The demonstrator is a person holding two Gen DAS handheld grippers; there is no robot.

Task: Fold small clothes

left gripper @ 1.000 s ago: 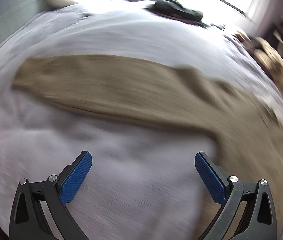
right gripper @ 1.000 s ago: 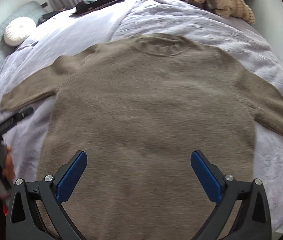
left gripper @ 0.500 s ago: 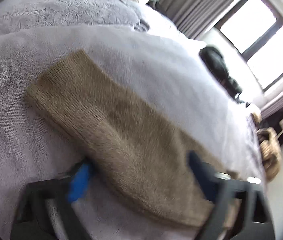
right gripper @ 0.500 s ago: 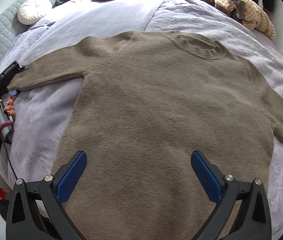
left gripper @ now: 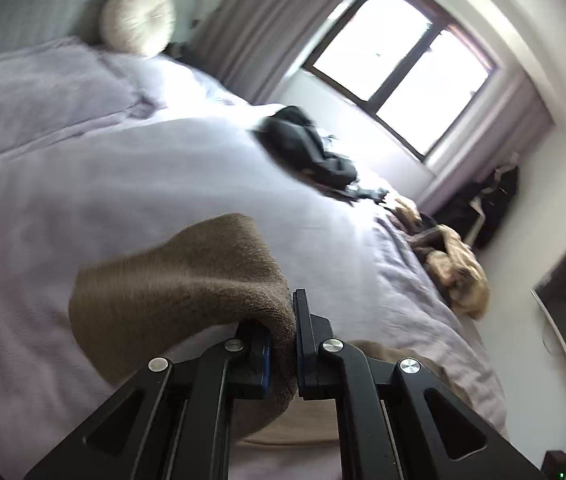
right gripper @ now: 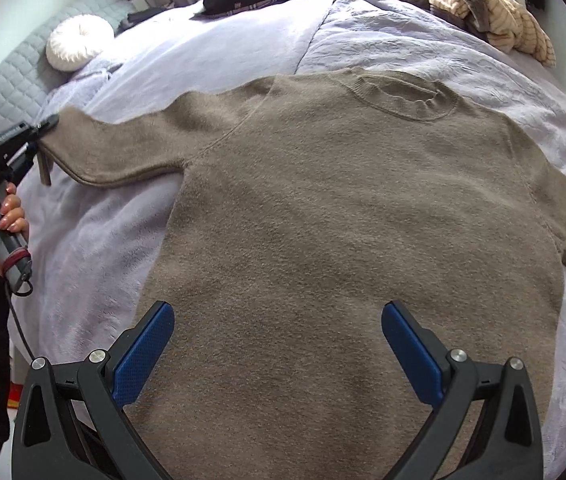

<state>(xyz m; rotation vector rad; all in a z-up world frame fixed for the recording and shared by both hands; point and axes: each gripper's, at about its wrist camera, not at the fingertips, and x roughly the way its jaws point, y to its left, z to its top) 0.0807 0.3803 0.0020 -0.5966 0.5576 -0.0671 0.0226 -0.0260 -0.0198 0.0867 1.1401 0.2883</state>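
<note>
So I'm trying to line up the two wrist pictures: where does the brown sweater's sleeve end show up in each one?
Left wrist view: the sleeve end fills the lower centre, pinched in the shut left claw.
Right wrist view: it sits at the far left edge, where the left claw grips it; the sweater lies flat beyond the open right claw.
Shared landmark: the round white cushion at the head of the bed.
</note>
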